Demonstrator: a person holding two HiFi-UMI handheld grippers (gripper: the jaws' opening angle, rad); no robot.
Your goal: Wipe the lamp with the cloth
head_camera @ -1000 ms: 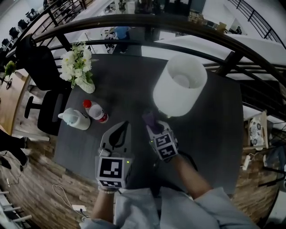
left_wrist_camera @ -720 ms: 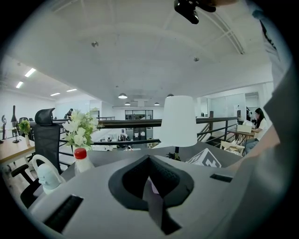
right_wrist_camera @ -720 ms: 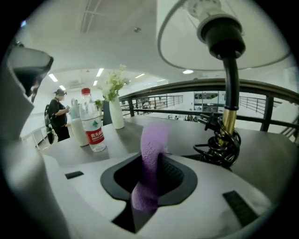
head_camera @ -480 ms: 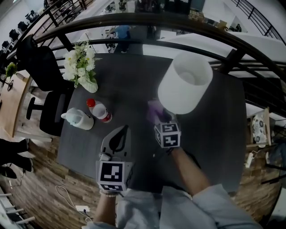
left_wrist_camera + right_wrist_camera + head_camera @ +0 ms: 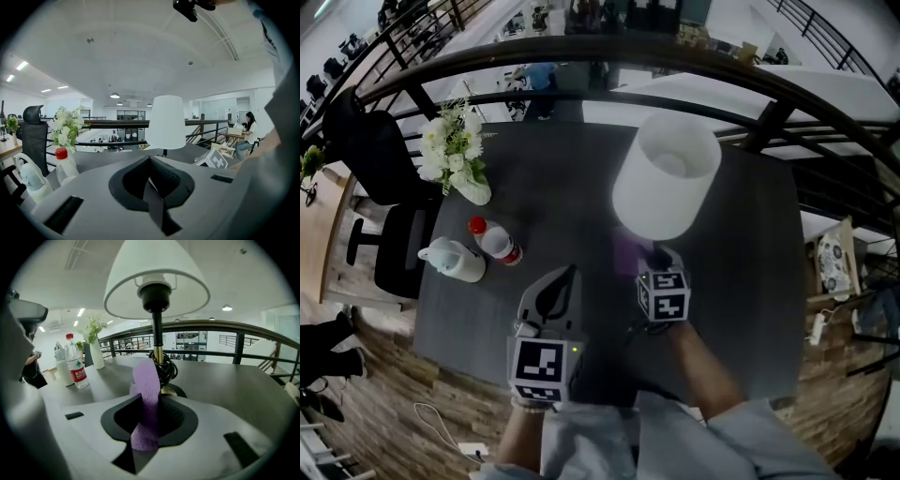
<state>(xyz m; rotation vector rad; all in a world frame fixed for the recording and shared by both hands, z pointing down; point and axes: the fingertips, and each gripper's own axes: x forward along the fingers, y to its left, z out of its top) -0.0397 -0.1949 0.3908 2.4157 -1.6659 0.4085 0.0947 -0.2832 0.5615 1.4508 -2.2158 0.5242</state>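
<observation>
Right tool [image 5: 149,420] clenched on the purple cloth [image 5: 146,390]. The cloth stands up out of the jaws as a folded strip, top end just in front of the lamp [image 5: 156,296] stem, low down near the base. Can't tell from any view whether cloth and stem actually touch. Black cord [image 5: 167,367] is coiled round the foot of the stem, right behind the cloth. White shade sits well above the tool, clear of the cloth. In the head view the right tool is under the shade's near edge, pointing at the lamp. Left tool [image 5: 151,180] clenched on nothing, jaws together, at the near side of the bench [image 5: 750,281], left of the right tool, aimed at the lamp but well apart from it. Left side of bench: clear bottle [image 5: 497,241] with red cap and red label, fill level not readable. A white jug [image 5: 450,261] with handle is just beside it, contents hidden. Further back a white vase [image 5: 474,189] holds white flowers [image 5: 450,141]. Black chair [image 5: 375,150] off the bench's left edge, dark railing [image 5: 581,52] beyond the far edge.
</observation>
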